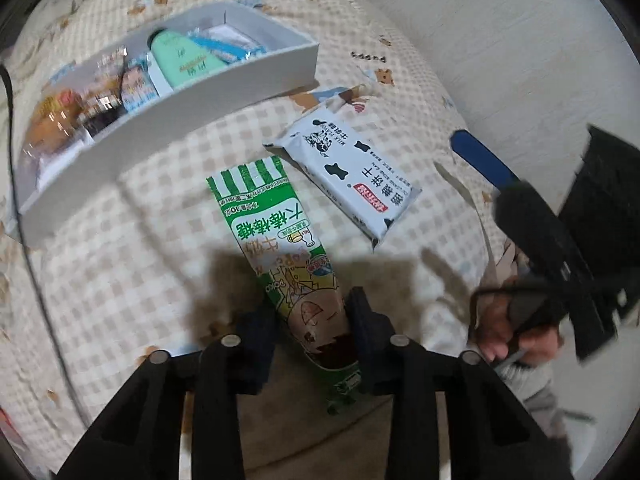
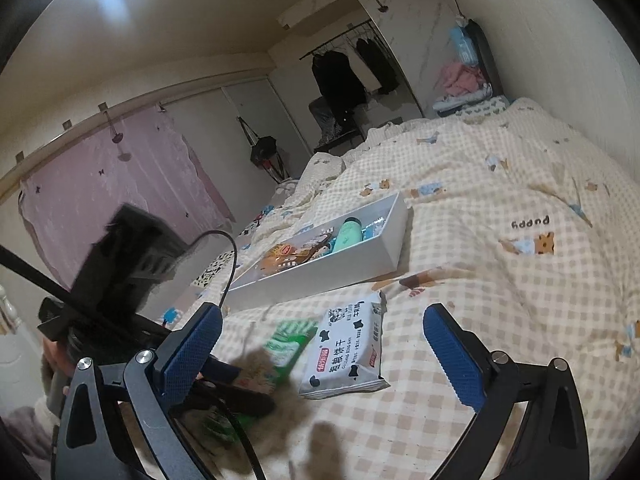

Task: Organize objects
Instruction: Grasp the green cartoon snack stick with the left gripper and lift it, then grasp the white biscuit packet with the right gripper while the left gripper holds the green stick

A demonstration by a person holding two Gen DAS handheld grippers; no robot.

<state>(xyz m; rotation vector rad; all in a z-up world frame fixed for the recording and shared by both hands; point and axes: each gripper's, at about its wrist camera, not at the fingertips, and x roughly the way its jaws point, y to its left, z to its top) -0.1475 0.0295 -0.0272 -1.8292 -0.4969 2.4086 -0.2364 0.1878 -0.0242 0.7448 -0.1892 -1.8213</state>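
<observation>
My left gripper (image 1: 312, 316) is shut on the lower end of a long green-and-white candy packet (image 1: 276, 240), which lies on the checked bedspread; the packet also shows blurred in the right wrist view (image 2: 286, 350). A white cow-print biscuit packet (image 1: 348, 176) lies just right of it, and shows in the right wrist view (image 2: 346, 350) between my fingers. My right gripper (image 2: 322, 340) is open and empty, hovering above the biscuit packet. A white open box (image 1: 224, 76) (image 2: 352, 264) holds a mint-green bottle (image 1: 180, 58) and several snack packets.
The checked bedspread (image 2: 500, 184) covers the whole bed, with folds and humps. A black cable (image 1: 36, 280) runs along the left. The wall (image 1: 520, 40) is on the right. A clothes rack (image 2: 344, 76) and pink curtain (image 2: 112, 176) stand beyond the bed.
</observation>
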